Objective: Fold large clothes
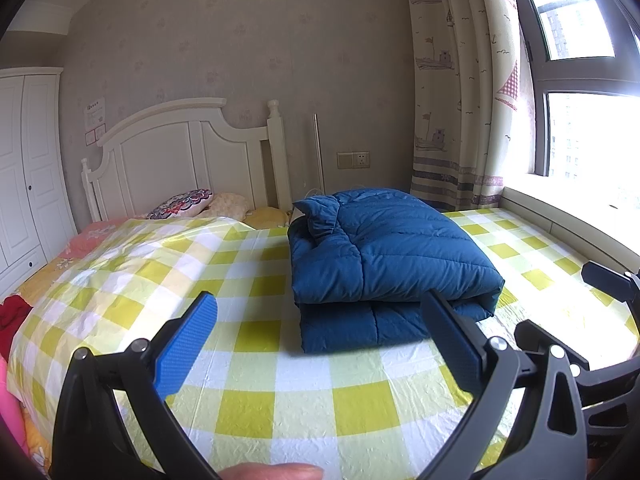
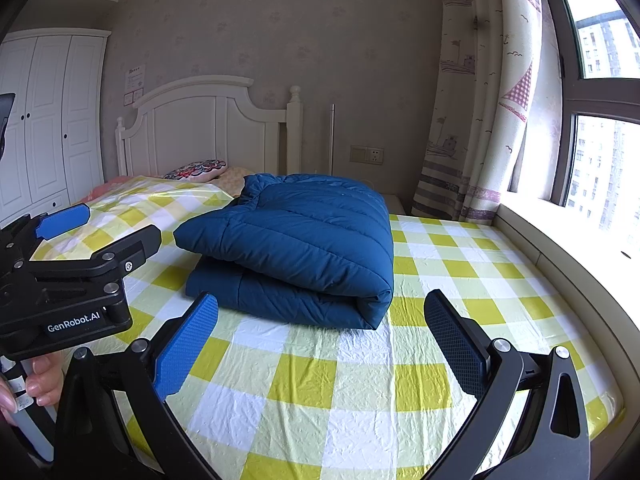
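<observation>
A blue quilted down jacket (image 1: 384, 256) lies folded into a thick rectangular bundle on the yellow-and-white checked bed cover (image 1: 280, 392). It also shows in the right wrist view (image 2: 304, 248). My left gripper (image 1: 320, 316) is open and empty, held above the cover just in front of the bundle. It also shows at the left of the right wrist view (image 2: 108, 224). My right gripper (image 2: 322, 320) is open and empty, just in front of the bundle's folded edge. Part of it shows at the right of the left wrist view (image 1: 576, 320).
A white headboard (image 1: 176, 152) and pillows (image 1: 184, 204) stand at the bed's far end. A white wardrobe (image 1: 24, 168) is on the left. A curtain (image 1: 460, 80) and a window sill (image 2: 580, 240) run along the right. A red cloth (image 1: 12, 316) lies at the left edge.
</observation>
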### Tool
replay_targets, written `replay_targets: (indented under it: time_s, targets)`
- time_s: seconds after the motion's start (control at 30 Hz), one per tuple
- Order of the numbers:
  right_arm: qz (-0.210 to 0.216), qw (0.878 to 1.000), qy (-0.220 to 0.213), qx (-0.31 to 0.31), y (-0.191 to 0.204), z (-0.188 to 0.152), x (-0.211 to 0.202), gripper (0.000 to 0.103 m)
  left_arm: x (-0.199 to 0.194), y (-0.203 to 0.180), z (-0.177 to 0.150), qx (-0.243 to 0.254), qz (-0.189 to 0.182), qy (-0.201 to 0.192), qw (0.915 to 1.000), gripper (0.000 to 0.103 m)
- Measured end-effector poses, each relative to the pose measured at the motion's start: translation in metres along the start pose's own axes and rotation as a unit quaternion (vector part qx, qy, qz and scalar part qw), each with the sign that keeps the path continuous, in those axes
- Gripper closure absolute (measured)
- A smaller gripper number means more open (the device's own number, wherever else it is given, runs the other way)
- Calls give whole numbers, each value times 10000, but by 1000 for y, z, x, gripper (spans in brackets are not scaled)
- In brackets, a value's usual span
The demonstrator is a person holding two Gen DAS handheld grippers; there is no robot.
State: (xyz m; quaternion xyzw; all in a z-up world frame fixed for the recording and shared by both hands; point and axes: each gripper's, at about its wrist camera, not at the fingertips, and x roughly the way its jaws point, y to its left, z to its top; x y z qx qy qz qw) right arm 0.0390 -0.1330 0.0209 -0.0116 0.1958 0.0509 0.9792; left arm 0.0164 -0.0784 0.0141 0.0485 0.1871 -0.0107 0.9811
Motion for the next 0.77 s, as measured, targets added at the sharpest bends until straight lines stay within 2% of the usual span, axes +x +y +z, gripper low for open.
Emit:
replay_targets:
  time_s: [0.23, 0.4, 0.43, 0.57, 0.67, 0.77]
  targets:
    - [27, 10000, 22, -17, 0, -1, 2, 4, 0, -1, 1, 5, 5, 4, 10000, 2]
    - [64, 9999, 115, -30, -3, -6, 7, 4, 2, -5, 0, 36, -132, 67, 9999, 2]
    - [70, 9999, 147, -28, -2, -8, 9, 4, 2, -7, -1, 91, -224, 40, 9997, 2]
    - [66, 9996, 262, -55, -7, -12, 16, 4, 4, -3, 3, 146, -147, -92, 9997, 2]
    - [88, 9991, 404, 70, -27, -9, 24, 4, 25, 29, 11, -54, -126, 212, 9997, 2]
    - [-136, 9976, 551, 397, -80, 6, 34, 4, 63, 89, 20, -296, 261, 517, 9979, 2]
